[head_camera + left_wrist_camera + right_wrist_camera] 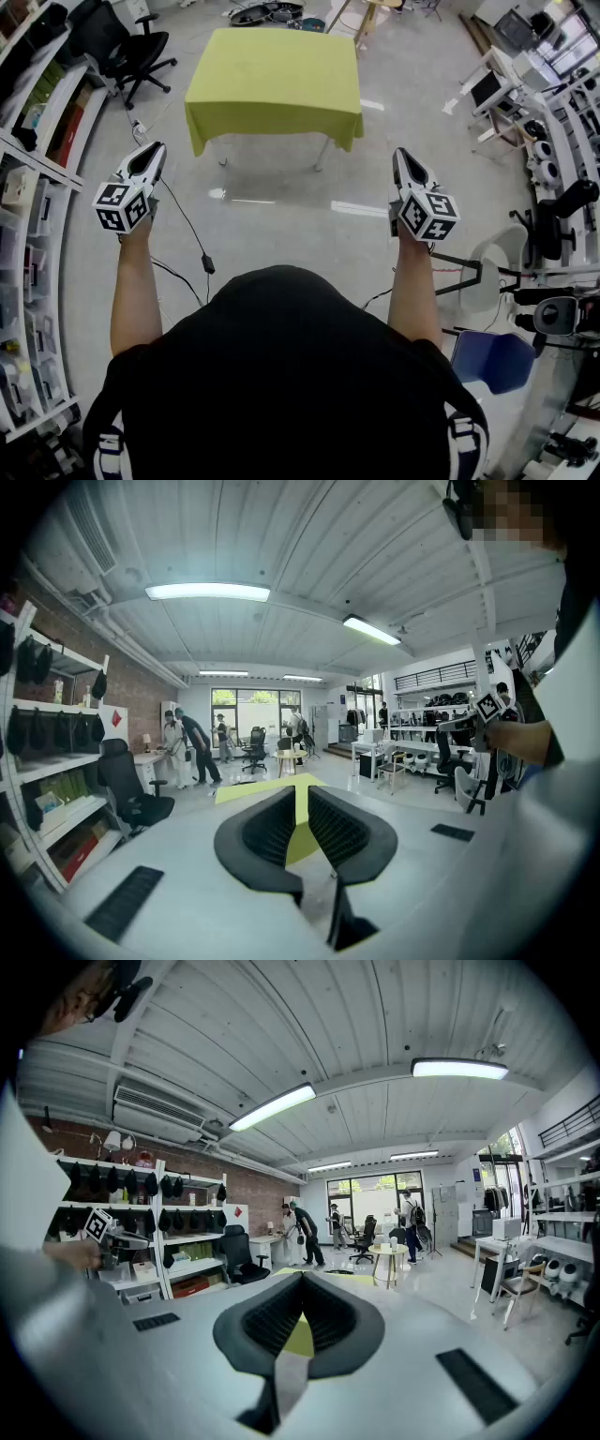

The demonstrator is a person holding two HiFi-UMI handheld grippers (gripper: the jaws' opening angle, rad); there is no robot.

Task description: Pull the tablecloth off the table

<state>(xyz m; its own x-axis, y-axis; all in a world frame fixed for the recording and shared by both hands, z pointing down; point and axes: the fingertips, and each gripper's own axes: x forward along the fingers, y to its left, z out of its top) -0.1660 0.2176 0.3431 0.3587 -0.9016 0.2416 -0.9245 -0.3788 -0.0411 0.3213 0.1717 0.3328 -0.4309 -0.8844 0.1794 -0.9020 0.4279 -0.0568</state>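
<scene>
We stretch both forearms forward; left claw empty with jaws slightly apart, right claw empty, jaws pressed together

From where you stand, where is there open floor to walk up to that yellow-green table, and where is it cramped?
The floor this side of the tablecloth is bare, bordered on the left by a cable. The cloth's top is bare too. Crowded: shelves and office chair on the left, desks and machines on the right.

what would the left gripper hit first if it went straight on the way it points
The left gripper would probably meet the yellow-green tablecloth first; only open floor lies between, though depth is unclear.
</scene>
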